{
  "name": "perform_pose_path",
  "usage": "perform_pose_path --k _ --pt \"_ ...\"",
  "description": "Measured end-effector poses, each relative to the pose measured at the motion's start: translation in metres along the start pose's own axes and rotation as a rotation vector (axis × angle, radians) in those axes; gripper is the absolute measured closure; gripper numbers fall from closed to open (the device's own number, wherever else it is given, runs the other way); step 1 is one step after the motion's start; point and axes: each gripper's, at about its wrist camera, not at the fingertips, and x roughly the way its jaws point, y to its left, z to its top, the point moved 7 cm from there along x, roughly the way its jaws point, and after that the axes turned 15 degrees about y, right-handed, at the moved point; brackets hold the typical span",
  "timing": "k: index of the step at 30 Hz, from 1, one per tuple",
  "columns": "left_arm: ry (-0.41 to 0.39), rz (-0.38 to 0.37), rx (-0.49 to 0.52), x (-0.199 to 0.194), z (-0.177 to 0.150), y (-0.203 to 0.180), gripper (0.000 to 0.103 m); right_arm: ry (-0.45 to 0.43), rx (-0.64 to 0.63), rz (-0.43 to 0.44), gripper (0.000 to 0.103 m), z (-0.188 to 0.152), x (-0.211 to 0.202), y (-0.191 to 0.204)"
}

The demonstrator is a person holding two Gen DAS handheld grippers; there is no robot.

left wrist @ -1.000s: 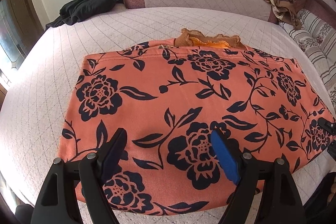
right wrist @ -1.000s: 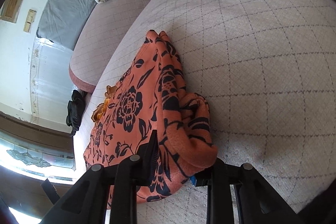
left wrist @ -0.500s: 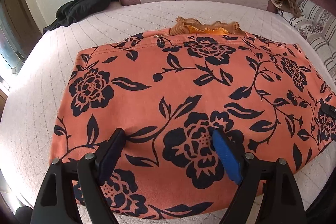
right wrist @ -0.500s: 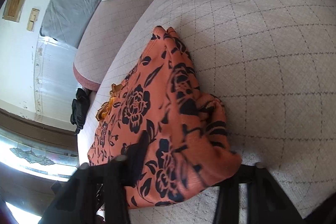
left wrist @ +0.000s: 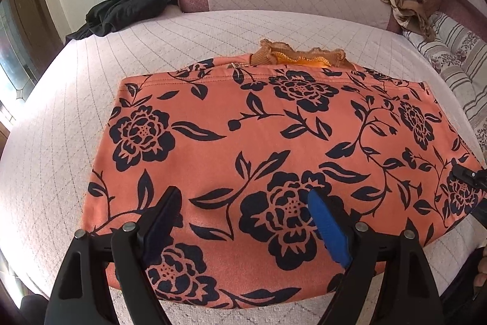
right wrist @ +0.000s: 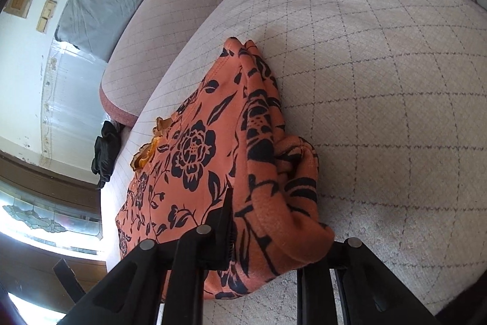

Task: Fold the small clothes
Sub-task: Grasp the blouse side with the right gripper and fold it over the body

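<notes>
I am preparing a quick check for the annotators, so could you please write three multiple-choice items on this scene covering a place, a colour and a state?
1. Where does the black garment lie?
A. on the floral garment
B. at the bed's far left edge
C. in the right tool

2. What colour is the pad on one finger of the left tool?
A. blue
B. green
C. white

3. What is the state of the right tool?
A. open above bare bed
B. shut on nothing
C. bunched floral garment between its fingers

Answers: B, it lies beside the bolster; A, the pad shows blue; C, cloth fills the gap.
</notes>
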Motion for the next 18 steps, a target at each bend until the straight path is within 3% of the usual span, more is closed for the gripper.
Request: perform_pose_path --k 2,4,5,6,7,10,15,18 --pt "0.048 0.01 0.013 0.016 -0.005 -0.001 0.016 0.0 0.018 0.006 0.059 -0.001 0.003 -0.006" --pt "0.008 0.041 0.039 0.016 -0.006 -0.003 0.014 -0.005 0.029 0.047 0.054 0.0 0.004 -0.005" --pt "0.011 0.044 0.04 0.015 -0.006 -0.004 0.014 -0.007 0.023 0.041 0.057 0.001 0.004 -0.004" --pt "0.018 0.034 0.034 0.015 -0.005 -0.003 0.015 -0.007 0.004 0.026 0.081 0.002 0.004 0.0" --pt "0.027 0.015 0.027 0.014 -0.004 -0.001 0.015 -0.005 -0.011 0.002 0.086 0.003 0.004 0.002" --pt "0.021 -0.055 -0.033 0.001 -0.003 0.012 0.016 -0.043 -0.081 -0.04 0.087 0.005 -0.009 0.026" --pt "-0.13 -0.084 -0.184 -0.059 -0.007 0.076 0.016 -0.151 -0.395 -0.076 0.093 -0.008 -0.039 0.15" --pt "-0.204 -0.051 -0.311 -0.086 -0.02 0.137 0.016 -0.176 -0.625 -0.085 0.093 -0.044 -0.029 0.238"
